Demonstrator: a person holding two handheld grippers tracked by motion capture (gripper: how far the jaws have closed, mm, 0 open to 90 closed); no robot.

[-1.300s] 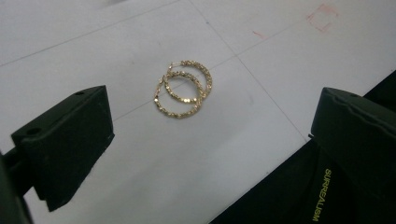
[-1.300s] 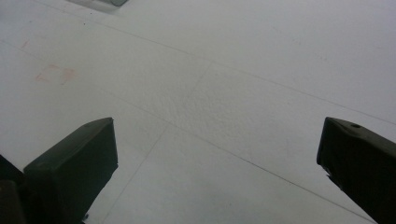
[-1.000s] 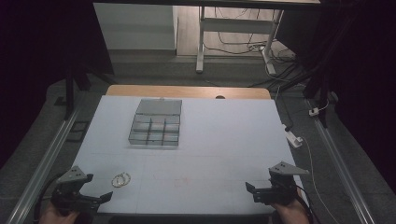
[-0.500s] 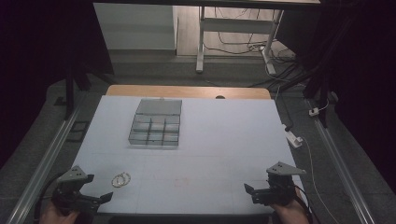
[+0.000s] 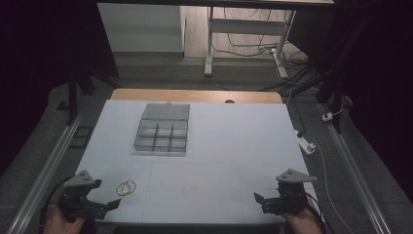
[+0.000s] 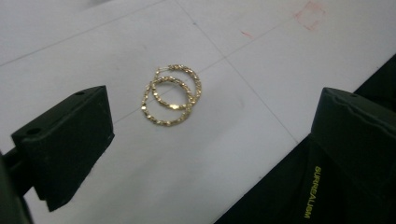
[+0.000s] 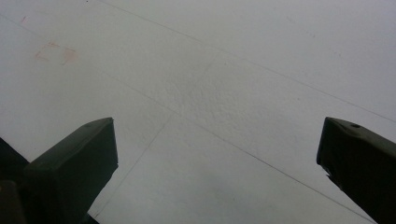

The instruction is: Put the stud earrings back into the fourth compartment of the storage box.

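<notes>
Just ahead of the left gripper (image 5: 104,204), lying flat on the white table (image 5: 229,146): two gold hoop earrings (image 6: 171,94), overlapped and touching, not yet gripped. Jaws spread wide, nothing between them. Seen in the left gripper view a little beyond the tips and nearer the left-hand jaw than the right-hand one.

Probably best to ease forward and low, centre the overlap of the hoops between the tips, tilt down so one jaw slides under the thin wire, then close slowly. Risk of pinching only one hoop, or of pushing both away across the smooth surface.

Off to the side, well apart from the earrings: right gripper (image 5: 265,201), jaws likewise wide and empty over bare table.

Farther ahead of both, well beyond the earrings: a clear compartment box (image 5: 161,129), lid open, a likely destination.
</notes>
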